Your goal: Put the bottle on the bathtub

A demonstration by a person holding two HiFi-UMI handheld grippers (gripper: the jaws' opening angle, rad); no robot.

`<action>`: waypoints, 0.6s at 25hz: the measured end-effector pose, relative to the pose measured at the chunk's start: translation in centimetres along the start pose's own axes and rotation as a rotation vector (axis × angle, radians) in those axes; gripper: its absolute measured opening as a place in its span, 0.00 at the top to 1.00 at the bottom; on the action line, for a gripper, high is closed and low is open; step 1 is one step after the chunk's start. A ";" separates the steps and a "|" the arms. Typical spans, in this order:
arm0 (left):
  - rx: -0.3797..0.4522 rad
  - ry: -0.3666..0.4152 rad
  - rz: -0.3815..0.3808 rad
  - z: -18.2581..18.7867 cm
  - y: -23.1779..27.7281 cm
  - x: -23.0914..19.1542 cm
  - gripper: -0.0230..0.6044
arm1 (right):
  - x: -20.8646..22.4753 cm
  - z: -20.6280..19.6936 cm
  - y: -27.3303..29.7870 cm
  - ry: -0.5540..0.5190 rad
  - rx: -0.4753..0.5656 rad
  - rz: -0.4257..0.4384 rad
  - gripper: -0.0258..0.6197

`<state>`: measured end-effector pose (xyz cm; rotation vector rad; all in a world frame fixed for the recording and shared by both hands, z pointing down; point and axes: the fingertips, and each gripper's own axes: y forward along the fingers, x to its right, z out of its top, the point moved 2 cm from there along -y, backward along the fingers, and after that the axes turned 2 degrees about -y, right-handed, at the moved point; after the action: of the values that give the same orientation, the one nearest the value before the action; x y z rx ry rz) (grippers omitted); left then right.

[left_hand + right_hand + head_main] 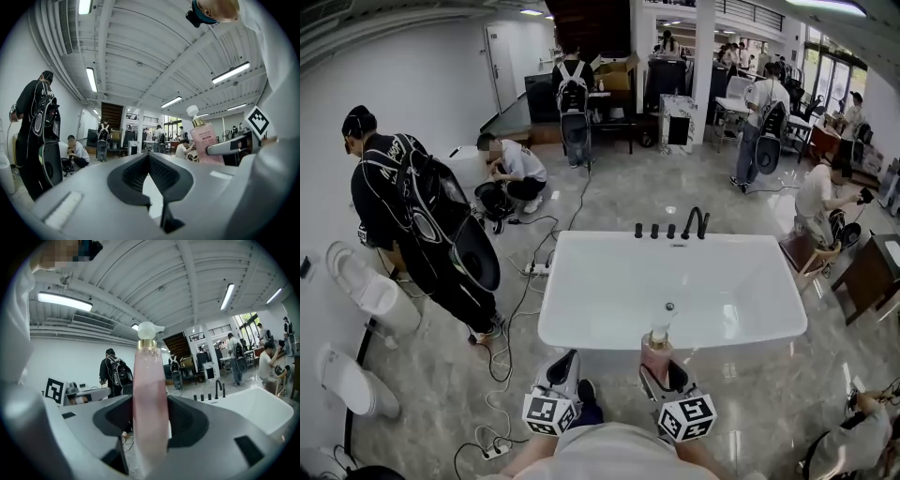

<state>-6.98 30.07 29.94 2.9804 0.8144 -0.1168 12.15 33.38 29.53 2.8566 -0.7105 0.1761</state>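
Observation:
A pink pump bottle (pixel 656 354) with a white pump and gold collar stands upright between the jaws of my right gripper (pixel 662 373), which is shut on it. In the right gripper view the bottle (pixel 150 394) fills the middle, pressed by both pads. It hangs at the near rim of the white bathtub (pixel 581 328). The tub's wide rim (pixel 262 411) lies ahead to the right. My left gripper (pixel 562 370) is beside it on the left, shut and holding nothing. From the left gripper view (pixel 149 161) the bottle (pixel 205 140) shows at the right.
Black taps and a spout (pixel 696 223) stand on the tub's far rim. Two white toilets (pixel 370 291) are at the left, by a person in black with a backpack (pixel 403 216). Cables (pixel 516 309) trail across the floor. A brown table (pixel 867 272) stands right.

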 end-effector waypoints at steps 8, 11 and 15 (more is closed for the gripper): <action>-0.021 -0.008 -0.061 0.6 10.2 -8.9 0.95 | 3.5 2.1 11.6 0.017 0.002 -0.074 0.61; -0.017 0.006 -0.090 1.9 14.6 -13.4 0.95 | 4.5 3.5 16.8 0.021 0.024 -0.106 0.61; 0.011 0.046 -0.125 3.6 19.9 -18.3 0.95 | 5.4 5.1 22.9 0.011 0.052 -0.130 0.61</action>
<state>-12.74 3.45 28.49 2.9509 1.0083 -0.0584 6.39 9.97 29.07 2.9364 -0.5225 0.1939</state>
